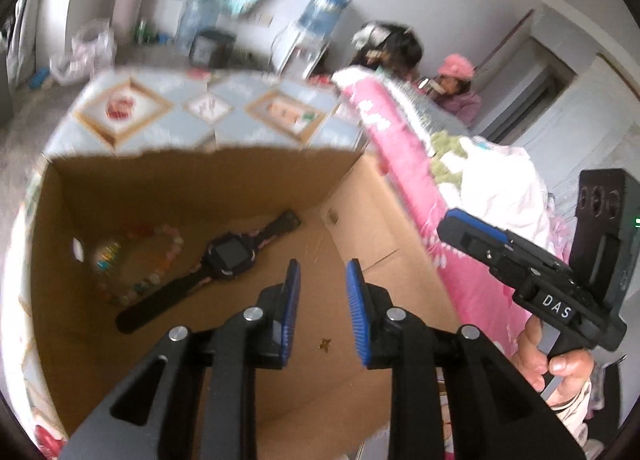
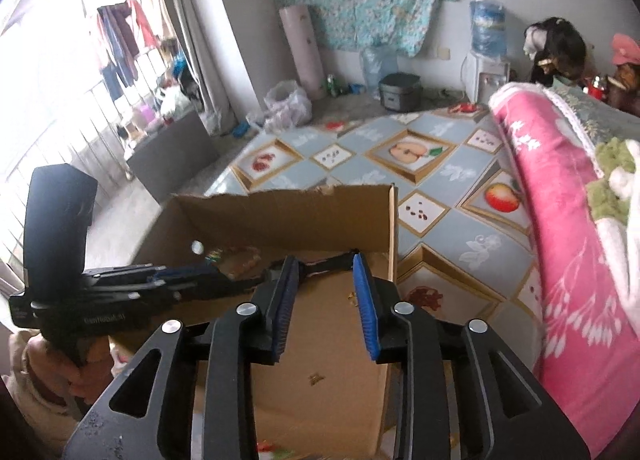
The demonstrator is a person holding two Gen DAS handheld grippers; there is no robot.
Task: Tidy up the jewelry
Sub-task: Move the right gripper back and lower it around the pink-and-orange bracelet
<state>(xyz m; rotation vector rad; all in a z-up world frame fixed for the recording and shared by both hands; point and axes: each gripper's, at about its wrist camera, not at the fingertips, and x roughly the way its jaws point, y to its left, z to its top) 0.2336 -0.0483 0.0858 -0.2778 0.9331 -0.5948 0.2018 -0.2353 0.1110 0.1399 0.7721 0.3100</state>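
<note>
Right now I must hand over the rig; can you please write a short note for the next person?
Left gripper: open, empty, above the cardboard box.
Right gripper: open, empty, over the same box.
In the box: black watch, bead bracelet beside it, small gold piece on the floor.
Done: these three are inside.
Left: I see no more jewelry outside; check the patterned cloth nearby.

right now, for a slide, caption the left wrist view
Empty left gripper open above a cardboard box holding a black watch and a bead bracelet.
</note>
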